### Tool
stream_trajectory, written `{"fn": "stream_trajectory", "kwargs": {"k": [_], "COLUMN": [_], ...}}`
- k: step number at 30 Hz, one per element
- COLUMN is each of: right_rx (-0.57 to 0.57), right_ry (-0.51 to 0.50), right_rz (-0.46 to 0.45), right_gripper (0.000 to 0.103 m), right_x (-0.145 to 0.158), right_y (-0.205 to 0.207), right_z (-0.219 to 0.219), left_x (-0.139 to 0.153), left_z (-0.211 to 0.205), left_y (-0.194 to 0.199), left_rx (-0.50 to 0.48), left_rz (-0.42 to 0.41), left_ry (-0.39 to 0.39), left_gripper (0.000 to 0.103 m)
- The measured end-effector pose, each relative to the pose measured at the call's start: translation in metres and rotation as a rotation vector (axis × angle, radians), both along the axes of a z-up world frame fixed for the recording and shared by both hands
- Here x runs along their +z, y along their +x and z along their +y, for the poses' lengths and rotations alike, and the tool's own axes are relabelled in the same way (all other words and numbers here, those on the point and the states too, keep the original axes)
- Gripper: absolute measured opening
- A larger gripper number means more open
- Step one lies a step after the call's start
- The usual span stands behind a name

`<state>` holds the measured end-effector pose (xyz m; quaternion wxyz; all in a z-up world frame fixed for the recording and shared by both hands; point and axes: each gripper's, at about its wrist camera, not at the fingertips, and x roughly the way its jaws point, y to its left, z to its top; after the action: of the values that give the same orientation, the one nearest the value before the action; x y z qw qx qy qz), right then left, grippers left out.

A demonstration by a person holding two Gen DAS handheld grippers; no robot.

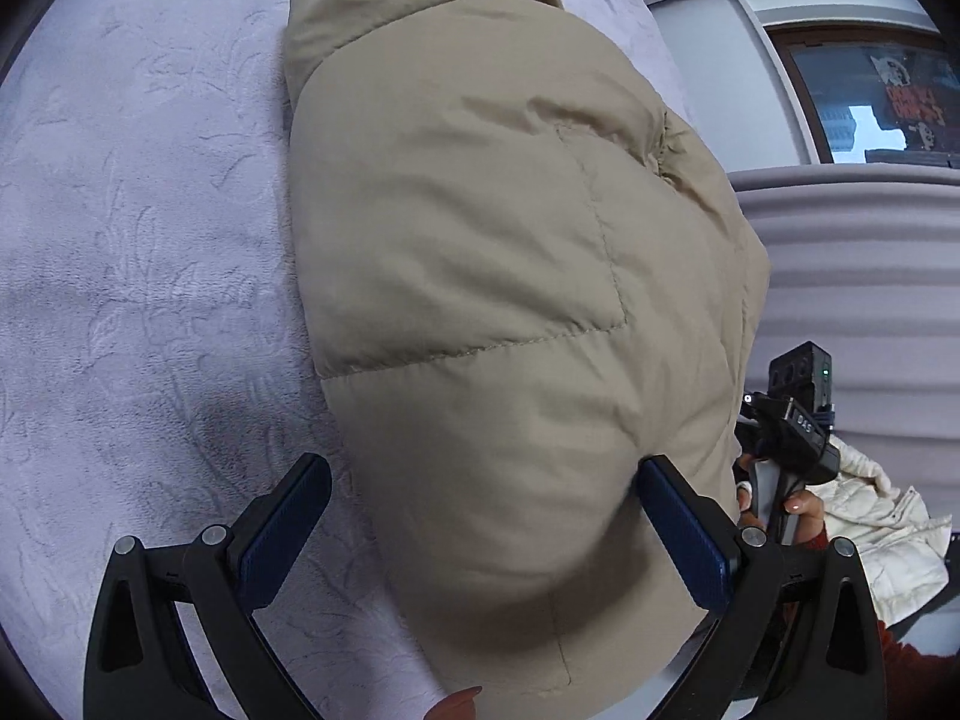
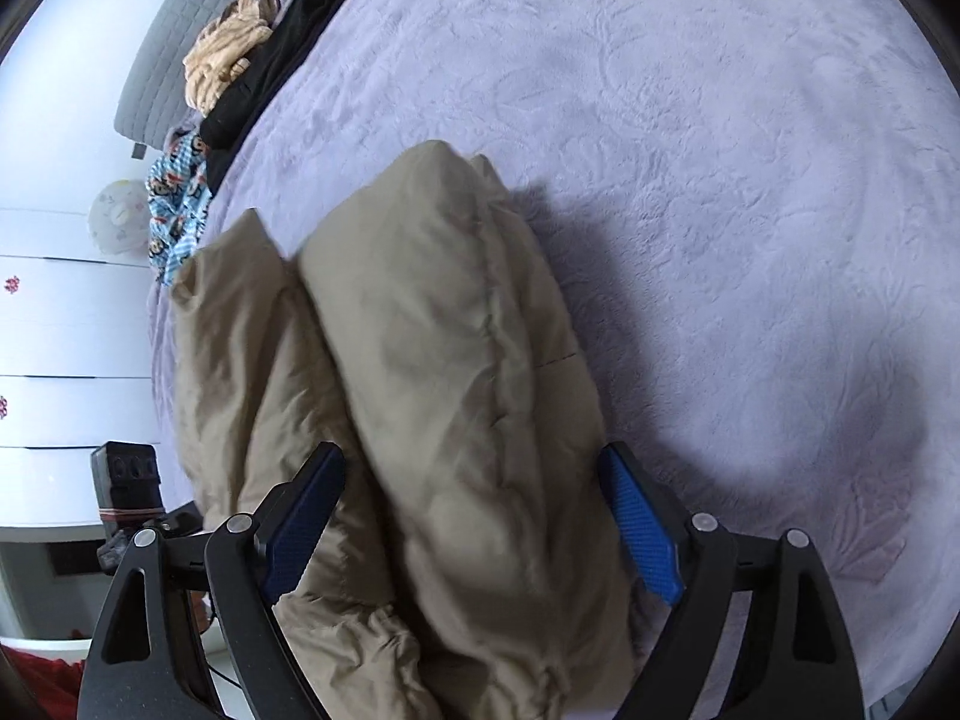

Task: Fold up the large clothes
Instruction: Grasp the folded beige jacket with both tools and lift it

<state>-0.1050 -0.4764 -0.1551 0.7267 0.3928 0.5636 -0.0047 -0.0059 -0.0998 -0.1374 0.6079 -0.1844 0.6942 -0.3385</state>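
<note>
Blue-padded fingers of left hand-held gripper [image 1: 483, 534] nearest the lens, spread wide, straddling the near end of the beige puffer jacket [image 1: 510, 276]; one pad over the lavender bedspread [image 1: 150, 240], the other against the jacket's right edge. No pinch evident.

Right hand-held gripper [image 2: 474, 531] likewise spread wide, jaws either side of the jacket's upper fold; fabric between the pads but not clamped as far as visible. Slight blur in this view.

Jacket position: on the bed, near the side edge, lengthwise away from both cameras. Already gathered into a long, narrow, bulky bundle: two padded layers side by side in the right wrist view, a quilted panel on top in the left wrist view. Sleeves apparently tucked inside, not separately visible.

Progress judgement: lengthwise folds done; bundle puffy, not yet flattened or halved end to end. Probably remaining: press out air, one crosswise fold, set aside.

Other garments at far edge of bed: black garment [image 2: 282, 48], tan knit [image 2: 228, 54], blue patterned piece [image 2: 177, 198]; folded or not, unclear. White quilted garment [image 1: 888, 546] off the bed.
</note>
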Motion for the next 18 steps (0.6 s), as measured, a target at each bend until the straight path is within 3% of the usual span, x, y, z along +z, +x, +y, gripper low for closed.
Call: {"fn": "stream_trajectory", "kwargs": {"k": [4,7,8,9,12,14,18], "right_rx": [0.007,-0.001,-0.011,-0.023,-0.056,-0.006,0.155], "right_ry": [0.129,0.297,0.359,0.402,0.501,0.474,0.311], "right_rz": [-0.009,-0.067,-0.098,-0.130,-0.205,-0.204,-0.115], "right_gripper": [0.089,0.090,0.093,0.103,0.103,0.103,0.103], "right_x": [-0.020,-0.028,-0.029,-0.029,-0.025,-0.019,-0.013], "right_y": [0.013,0.018,0.018,0.018,0.018,0.024,0.046], "right_z": [-0.005,-0.005,-0.005,-0.006,-0.009,-0.005,0.016], "left_x": [-0.012,-0.019,-0.022,-0.024,-0.029,-0.029,-0.019], "left_z": [-0.003,-0.002,0.000,0.000,-0.003,0.001,-0.012], "left_y": [0.005,0.010,0.011,0.011,0.011,0.010,0.006], "left_rx": [0.009,0.016,0.016,0.014,0.011,0.003,-0.039], "left_rz": [0.033,0.055,0.059,0.062,0.065,0.046,-0.045], "left_ry": [-0.053,-0.084,-0.092,-0.098,-0.102,-0.091,-0.016], "left_gripper": [0.103,0.103,0.103,0.103,0.103,0.103,0.103]}}
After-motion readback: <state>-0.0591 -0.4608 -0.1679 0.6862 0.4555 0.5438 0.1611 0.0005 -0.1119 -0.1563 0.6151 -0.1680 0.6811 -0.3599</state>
